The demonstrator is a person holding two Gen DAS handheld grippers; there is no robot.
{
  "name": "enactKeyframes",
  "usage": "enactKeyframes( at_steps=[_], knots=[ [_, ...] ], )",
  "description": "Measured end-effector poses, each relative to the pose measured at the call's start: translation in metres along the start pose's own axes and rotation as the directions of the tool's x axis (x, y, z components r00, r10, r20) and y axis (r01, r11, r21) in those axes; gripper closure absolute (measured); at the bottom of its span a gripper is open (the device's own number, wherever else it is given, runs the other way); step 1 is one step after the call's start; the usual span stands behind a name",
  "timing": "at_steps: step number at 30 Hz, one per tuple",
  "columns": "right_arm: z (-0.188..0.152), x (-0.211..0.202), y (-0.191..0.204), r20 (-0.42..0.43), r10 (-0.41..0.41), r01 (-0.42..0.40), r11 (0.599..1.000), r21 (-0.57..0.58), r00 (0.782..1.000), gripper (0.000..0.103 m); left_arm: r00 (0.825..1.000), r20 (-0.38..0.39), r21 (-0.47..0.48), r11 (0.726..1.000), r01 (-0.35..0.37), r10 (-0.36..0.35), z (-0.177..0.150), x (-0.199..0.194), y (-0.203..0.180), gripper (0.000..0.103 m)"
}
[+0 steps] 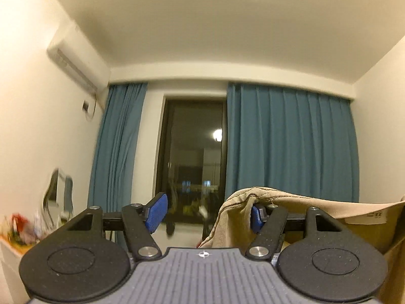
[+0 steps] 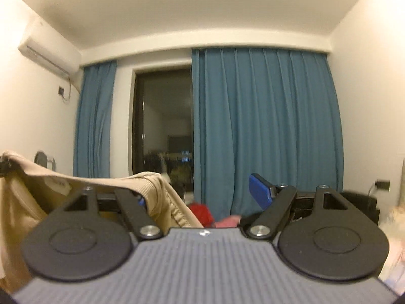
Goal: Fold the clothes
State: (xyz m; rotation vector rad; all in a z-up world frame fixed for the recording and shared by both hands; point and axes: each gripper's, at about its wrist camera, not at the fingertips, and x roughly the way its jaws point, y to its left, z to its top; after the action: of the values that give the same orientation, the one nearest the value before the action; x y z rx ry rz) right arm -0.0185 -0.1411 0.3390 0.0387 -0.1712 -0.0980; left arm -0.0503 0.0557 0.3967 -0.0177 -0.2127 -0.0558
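A beige garment (image 1: 298, 202) is stretched between my two raised grippers. In the left wrist view its hemmed edge is draped over the right finger of my left gripper (image 1: 206, 214), whose jaws stand wide apart. The left blue pad (image 1: 157, 212) is bare. A white label (image 1: 374, 214) shows on the cloth's inner side. In the right wrist view the same beige garment (image 2: 101, 182) hangs over the left finger of my right gripper (image 2: 201, 197), hiding most of that pad. The right blue pad (image 2: 260, 193) is bare. Neither pair of pads pinches the cloth.
Ahead are teal curtains (image 2: 265, 126) and a dark window (image 1: 192, 157). An air conditioner (image 1: 76, 63) hangs high on the left wall, with a mirror (image 1: 59, 190) and a cluttered shelf (image 1: 20, 230) below. Red and pink cloth (image 2: 202, 214) lies below the right gripper.
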Motion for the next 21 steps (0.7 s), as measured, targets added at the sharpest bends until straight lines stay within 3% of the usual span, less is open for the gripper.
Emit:
enactKeyframes(
  at_steps=[4, 7, 9, 11, 15, 18, 21],
  knots=[
    [0.035, -0.012, -0.006, 0.047, -0.03, 0.031, 0.999, -0.02, 0.998, 0.017, 1.0, 0.006, -0.006, 1.0, 0.022, -0.022, 0.044, 0.001, -0.01, 0.031],
    [0.028, 0.003, -0.013, 0.019, -0.048, 0.048, 0.998, -0.037, 0.999, 0.017, 0.998, -0.046, -0.038, 0.999, 0.038, -0.04, 0.048, 0.017, -0.017, 0.031],
    [0.015, 0.019, -0.018, -0.017, -0.057, 0.056, 0.998, -0.038, 0.998, 0.017, 0.994, -0.102, -0.044, 0.998, 0.037, -0.041, 0.032, 0.038, -0.023, 0.031],
    [0.003, 0.034, -0.023, -0.053, -0.066, 0.064, 0.997, -0.04, 0.996, 0.017, 0.986, -0.162, -0.048, 0.998, 0.037, -0.044, 0.006, 0.065, -0.026, 0.031],
    [-0.058, 0.086, -0.038, -0.144, -0.094, 0.089, 0.995, -0.038, 0.985, 0.018, 0.959, -0.279, -0.058, 0.997, 0.043, -0.057, -0.076, 0.139, -0.022, 0.029],
    [-0.105, 0.146, -0.046, -0.184, -0.134, 0.131, 0.991, -0.03, 0.974, 0.018, 0.943, -0.332, -0.072, 0.997, 0.007, -0.031, -0.14, 0.204, -0.025, 0.022],
    [-0.158, 0.209, -0.053, -0.213, -0.151, 0.148, 0.988, -0.032, 0.965, 0.018, 0.917, -0.399, -0.076, 0.996, -0.044, 0.01, -0.206, 0.272, -0.034, 0.021]
  ],
)
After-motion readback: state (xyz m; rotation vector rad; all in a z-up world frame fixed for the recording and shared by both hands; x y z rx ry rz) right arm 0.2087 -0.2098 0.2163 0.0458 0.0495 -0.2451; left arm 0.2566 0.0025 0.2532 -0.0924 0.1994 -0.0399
